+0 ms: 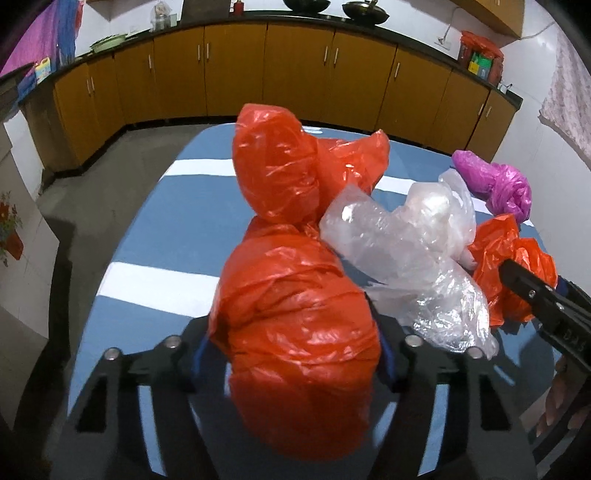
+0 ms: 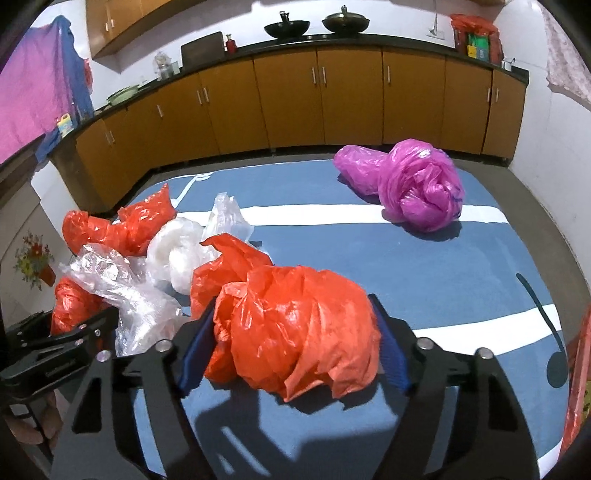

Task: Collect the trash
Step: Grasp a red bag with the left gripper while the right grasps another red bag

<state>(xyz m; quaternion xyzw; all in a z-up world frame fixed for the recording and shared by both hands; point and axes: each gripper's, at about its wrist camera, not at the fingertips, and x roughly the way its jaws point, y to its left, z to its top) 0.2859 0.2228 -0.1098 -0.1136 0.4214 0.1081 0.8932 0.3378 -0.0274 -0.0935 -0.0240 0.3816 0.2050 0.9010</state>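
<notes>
On the left side of the blue cloth-covered table with white stripes [image 1: 155, 229], the left gripper [image 1: 293, 354] is clamped on a long crumpled orange plastic bag [image 1: 291, 295], its blue-padded fingers [image 1: 386, 354] pressing into the bag's lower bulge while the upper part rises toward the table's far edge. Touching that bag on its right lies a crinkled clear plastic bag [image 1: 413, 258], spread toward the table's middle. Further right, the right gripper [image 2: 291, 343] has its blue-padded fingers [image 2: 197, 343] closed around a second, rounder crumpled orange plastic bag [image 2: 295, 325] that rests on the cloth near the table's near edge; one loose flap of it touches the clear plastic. In the left wrist view this bag [image 1: 513, 266] shows at the right edge with the right gripper's black finger against it. A crumpled magenta plastic bag [image 2: 410, 184] lies well apart from the others, near the table's far right corner across a white stripe. Beyond the table runs a row of orange-brown kitchen cabinets [image 2: 295, 96] under a dark counter carrying two dark woks [image 2: 317, 24].
</notes>
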